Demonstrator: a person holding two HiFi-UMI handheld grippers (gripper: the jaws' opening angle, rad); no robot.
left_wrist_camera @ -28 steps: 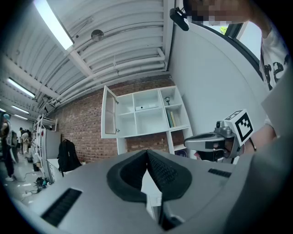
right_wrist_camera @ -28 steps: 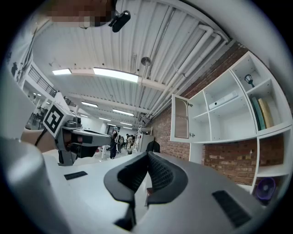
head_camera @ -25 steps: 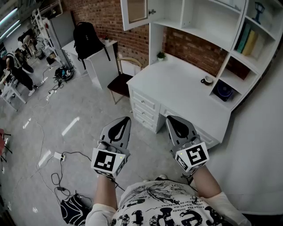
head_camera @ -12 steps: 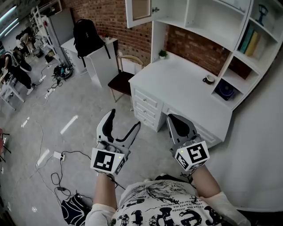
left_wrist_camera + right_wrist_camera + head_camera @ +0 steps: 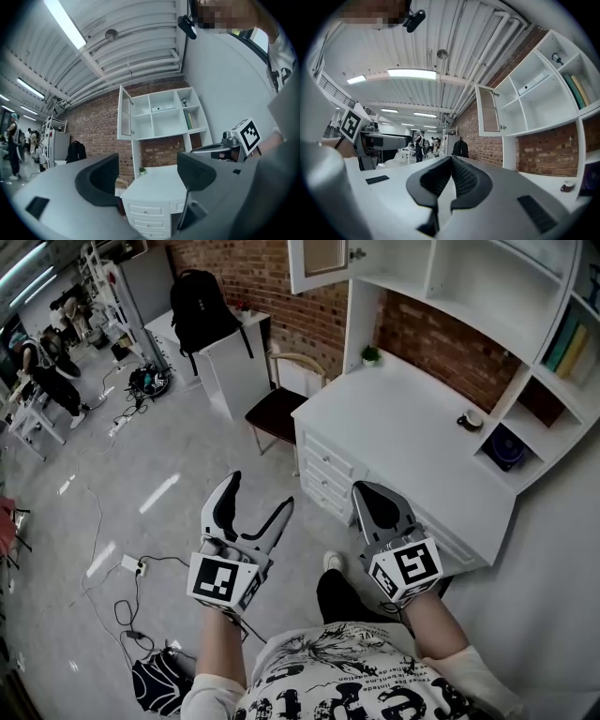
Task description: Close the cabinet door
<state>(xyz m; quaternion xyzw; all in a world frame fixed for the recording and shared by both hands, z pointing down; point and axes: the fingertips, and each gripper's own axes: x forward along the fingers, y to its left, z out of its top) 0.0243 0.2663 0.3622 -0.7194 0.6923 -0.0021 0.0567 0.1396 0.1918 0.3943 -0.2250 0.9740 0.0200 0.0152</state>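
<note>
under the person's head camera, the grey floor [image 5: 141, 456] is filling the left part of the scene, with cables [image 5: 131, 615] lying on it. against the brick wall [image 5: 272, 277], the white counter [image 5: 403, 418] is standing with its drawers [image 5: 328, 470] facing the person, and the white shelf unit [image 5: 487, 287] is rising above it. the cabinet door [image 5: 323, 263] is hanging at the upper left corner of that shelf unit. it is standing swung out, away from its compartment, and well apart from both grippers. a black backpack [image 5: 202, 310] is sitting on a white pedestal [image 5: 230, 371] left of the counter, and a wooden chair [image 5: 281, 413] is standing between pedestal and counter. the left gripper [image 5: 258, 493] is pointing toward the counter. its fingers [image 5: 223, 507] have just been opening and are standing spread wide, with nothing between them. the right gripper [image 5: 370, 498] is being held beside it, showing just over the counter's front edge in the head view. its fingers [image 5: 466, 180] are pressing together, pinching nothing. a small potted plant [image 5: 371, 354] is standing at the counter's back left corner, and a cup [image 5: 469, 420] is resting near the right-hand shelves.
</note>
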